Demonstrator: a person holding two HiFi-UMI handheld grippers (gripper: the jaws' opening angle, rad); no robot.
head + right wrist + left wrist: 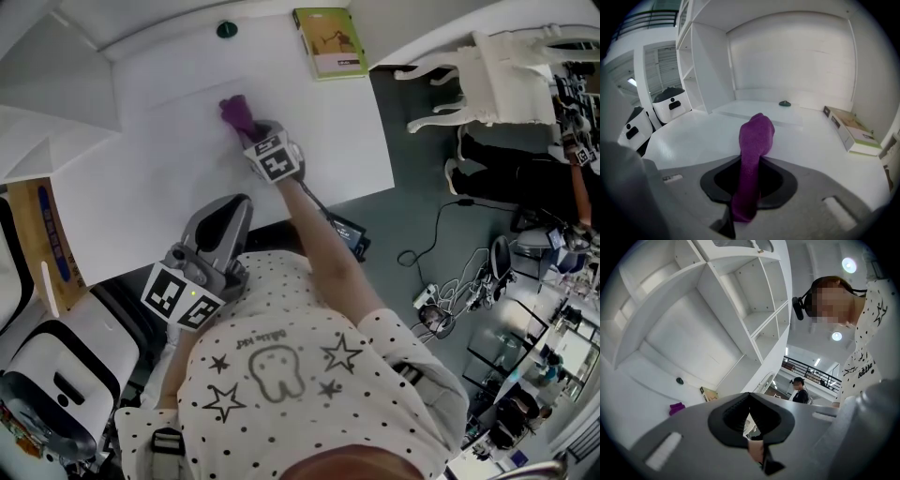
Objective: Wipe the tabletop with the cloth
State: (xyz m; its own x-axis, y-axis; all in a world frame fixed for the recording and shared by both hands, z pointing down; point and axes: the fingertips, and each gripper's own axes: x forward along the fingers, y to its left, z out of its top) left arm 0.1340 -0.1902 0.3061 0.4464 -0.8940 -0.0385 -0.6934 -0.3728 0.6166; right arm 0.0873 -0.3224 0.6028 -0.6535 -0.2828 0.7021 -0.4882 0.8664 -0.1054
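A purple cloth [234, 112] rests on the white tabletop [169, 178] toward the back middle. My right gripper [251, 131] is shut on the near end of it. In the right gripper view the cloth [757, 133] stands up from between the jaws of the right gripper [752, 183] and folds forward onto the tabletop [693, 136]. My left gripper [232, 211] is held close to the body by the table's front edge, shut with nothing in it. In its own view the left gripper [750, 414] tilts up at the shelves, with the cloth [677, 408] small at the far left.
A green book [330, 42] lies at the table's back right corner and a dark round knob [227, 29] sits at the back. White shelves [740, 296] rise behind. A white chair [497, 75] stands right of the table; white machines [56, 375] stand left.
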